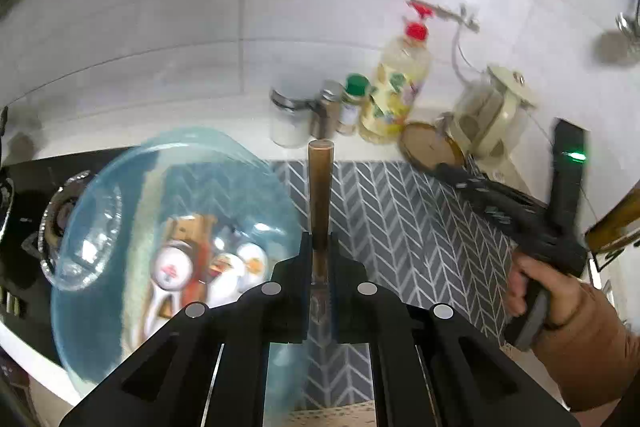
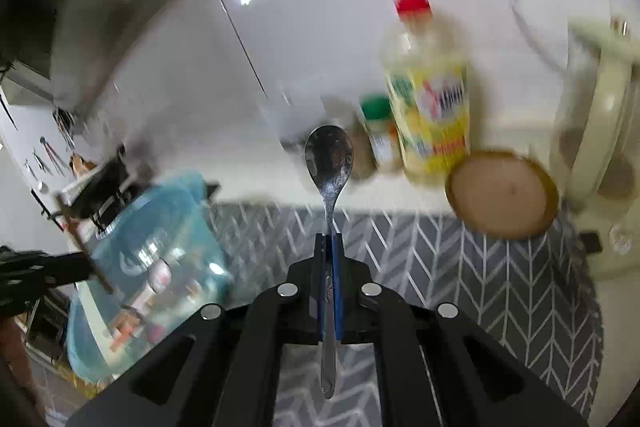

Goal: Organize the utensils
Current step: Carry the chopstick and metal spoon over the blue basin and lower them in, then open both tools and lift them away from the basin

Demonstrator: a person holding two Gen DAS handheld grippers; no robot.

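the blue tub (image 1: 168,187) of cutlery sits on the counter (image 2: 260,187) to our left, so a swing could clip its rim. our left claw (image 1: 320,259) clamps a brown stick-like handle (image 1: 320,187) upright; our right claw (image 2: 330,251) pinches a metal spoon (image 2: 329,155) mid-handle, bowl up, and it could pivot or slip.

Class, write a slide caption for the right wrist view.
Right gripper shut on metal spoon above grey herringbone mat.
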